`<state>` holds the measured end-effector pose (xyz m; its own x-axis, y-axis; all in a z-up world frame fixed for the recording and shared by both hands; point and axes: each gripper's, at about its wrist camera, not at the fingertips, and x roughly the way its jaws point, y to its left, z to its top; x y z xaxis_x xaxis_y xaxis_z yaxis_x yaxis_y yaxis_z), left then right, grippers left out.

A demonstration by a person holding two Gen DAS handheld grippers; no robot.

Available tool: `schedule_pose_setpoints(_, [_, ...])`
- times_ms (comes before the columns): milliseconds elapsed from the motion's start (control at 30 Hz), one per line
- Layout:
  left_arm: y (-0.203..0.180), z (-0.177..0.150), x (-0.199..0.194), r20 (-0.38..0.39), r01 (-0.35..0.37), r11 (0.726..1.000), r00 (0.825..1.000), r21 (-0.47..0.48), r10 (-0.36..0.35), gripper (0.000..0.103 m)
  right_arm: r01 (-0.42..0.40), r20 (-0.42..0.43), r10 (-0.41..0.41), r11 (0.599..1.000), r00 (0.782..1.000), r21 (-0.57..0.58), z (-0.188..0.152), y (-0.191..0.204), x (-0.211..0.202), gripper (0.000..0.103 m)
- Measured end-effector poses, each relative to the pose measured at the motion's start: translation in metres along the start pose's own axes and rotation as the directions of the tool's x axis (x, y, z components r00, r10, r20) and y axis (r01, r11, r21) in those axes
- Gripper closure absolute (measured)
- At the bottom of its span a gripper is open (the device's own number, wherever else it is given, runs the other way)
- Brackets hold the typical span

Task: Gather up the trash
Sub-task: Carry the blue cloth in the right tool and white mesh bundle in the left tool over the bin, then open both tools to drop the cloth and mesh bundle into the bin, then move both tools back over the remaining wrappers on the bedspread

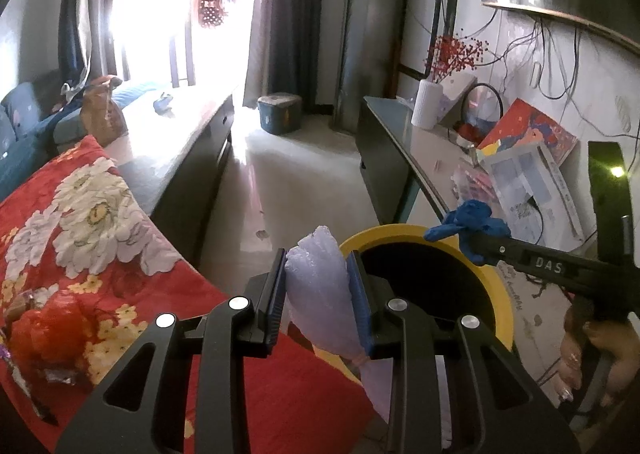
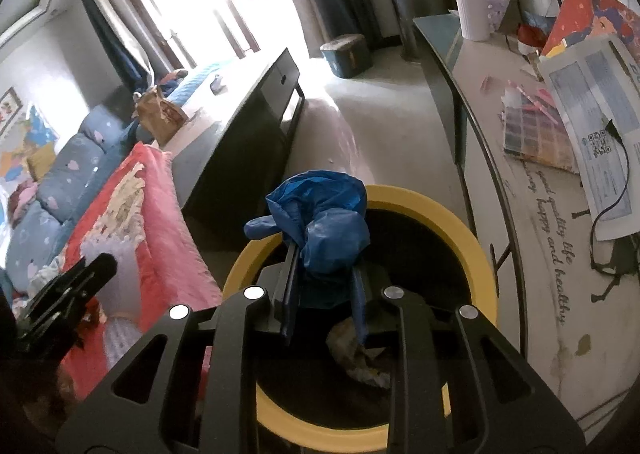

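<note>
a bright living room with a pale floor [image 1: 304,174], a sunlit window [image 1: 160,6] at the far end and dark curtains [image 1: 288,14] beside it. on the left lies a red flowered blanket [image 1: 80,222] with a long dark table [image 1: 188,142] beyond it; on the right stands a desk [image 2: 532,214] strewn with papers, a white vase [image 1: 428,104] of red berries and loose cables. a blue box [image 1: 279,113] sits on the floor far off, near the curtains.

near the middle, between blanket and desk, stands a bin [image 2: 452,222] with a yellow rim and a dark inside. some crumpled trash [image 2: 360,354] already lies at its bottom.

the left gripper [image 1: 320,286] is clamped on a pale lilac bag [image 1: 316,286], its blue pads pressing the bag from both sides. the bag hangs just left of the bin's rim, over the blanket's edge, not yet above the opening.

the right gripper [image 2: 324,286] pinches a crumpled blue bag [image 2: 320,218], which bulges out past the fingertips. this bag is over the bin's mouth, towards its far left rim. in the left wrist view the same gripper [image 1: 476,244] reaches in from the right, held by a hand [image 1: 588,350] at the lower right edge.

more trash, red [image 1: 48,334] and silvery wrappers, lies on the blanket at the near left.
</note>
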<state>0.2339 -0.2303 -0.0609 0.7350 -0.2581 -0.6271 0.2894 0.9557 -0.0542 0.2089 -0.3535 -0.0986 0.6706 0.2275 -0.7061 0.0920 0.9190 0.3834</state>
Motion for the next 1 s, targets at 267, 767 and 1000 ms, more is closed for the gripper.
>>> schedule_pose_setpoints(267, [-0.013,0.0,0.021,-0.013,0.015,1.0,1.0,0.015,-0.015,0.074,0.019,-0.01,-0.019,1.0,1.0,0.009,0.0,-0.006,0.005,0.085])
schedule_pose_setpoints(767, [-0.015,-0.006,0.026,-0.028,0.149,0.988,0.988,-0.032,-0.15,0.014,0.056,0.006,-0.057,0.994,0.998,0.093,0.001,-0.027,0.001,0.026])
schedule_pose_setpoints(1000, [-0.001,-0.01,0.006,0.0,0.101,0.994,0.995,-0.046,-0.101,0.011,0.051,0.032,-0.053,0.996,0.998,0.077,0.001,-0.017,-0.006,0.024])
